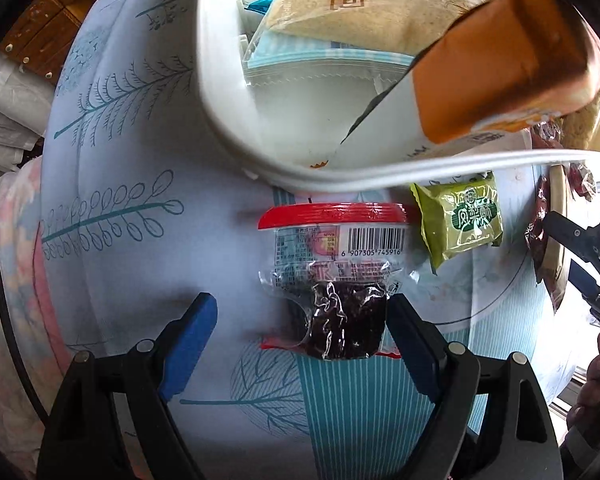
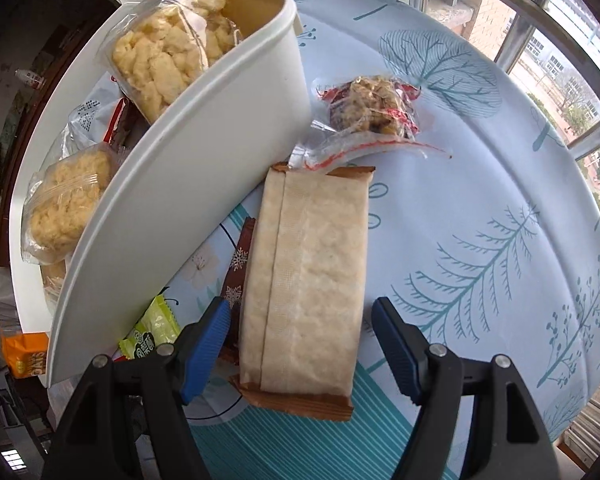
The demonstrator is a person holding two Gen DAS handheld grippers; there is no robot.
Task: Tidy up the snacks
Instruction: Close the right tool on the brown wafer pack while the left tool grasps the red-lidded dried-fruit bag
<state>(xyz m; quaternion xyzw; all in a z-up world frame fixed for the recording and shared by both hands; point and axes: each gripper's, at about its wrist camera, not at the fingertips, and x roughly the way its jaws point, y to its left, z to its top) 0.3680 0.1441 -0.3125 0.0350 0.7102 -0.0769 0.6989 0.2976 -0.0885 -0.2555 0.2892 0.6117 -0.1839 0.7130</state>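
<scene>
In the left wrist view, a clear packet of dark dried fruit with a red top edge lies on the patterned tablecloth. My left gripper points down over it and is open. The packet lies between the fingers, close to the right pad. In the right wrist view, a long tan packet with brown ends lies flat on the cloth. My right gripper is open astride its near half, with narrow gaps at both pads. The white bin holds several bagged snacks.
A green packet lies beside the bin's rim; it shows again as the green packet. A clear bag of nutty pieces and a brown snowflake wrapper lie nearby. The table edge curves at the right, with windows beyond.
</scene>
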